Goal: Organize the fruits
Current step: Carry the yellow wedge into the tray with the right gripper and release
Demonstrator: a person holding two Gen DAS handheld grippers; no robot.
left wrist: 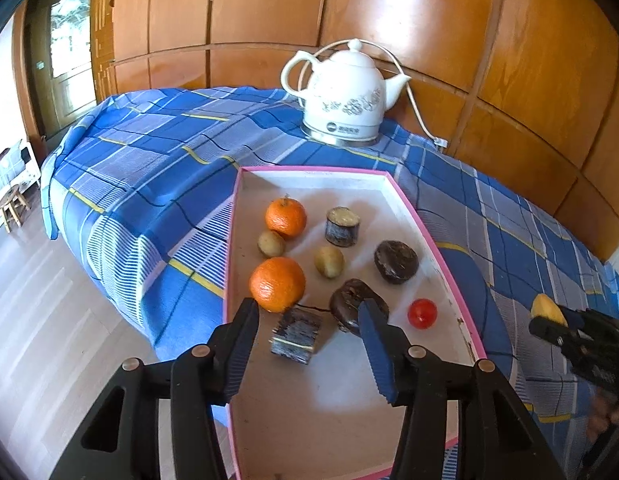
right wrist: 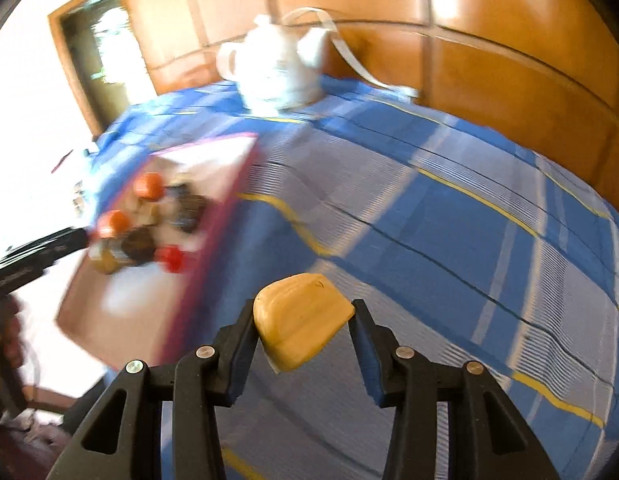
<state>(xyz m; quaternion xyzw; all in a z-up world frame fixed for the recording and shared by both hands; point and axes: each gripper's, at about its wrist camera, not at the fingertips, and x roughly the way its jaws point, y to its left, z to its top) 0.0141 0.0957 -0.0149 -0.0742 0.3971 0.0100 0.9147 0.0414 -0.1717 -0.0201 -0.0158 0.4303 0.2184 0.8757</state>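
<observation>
carrying a yellow fruit piece (right wrist: 301, 320) in the right tongs (right wrist: 303, 344) above the bed's (right wrist: 429, 220) checked cover, likely bound for the pink-rimmed tray (left wrist: 429, 236) | left tongs (left wrist: 309, 344) are hovering part-open, gripping nothing, over the tray's near end | oranges, kiwis, tomato are sitting inside

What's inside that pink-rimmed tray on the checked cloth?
The pink-rimmed tray holds two oranges, two kiwis, a red tomato, and several dark lumps and blocks. The left fingers hide part of one lump.
</observation>
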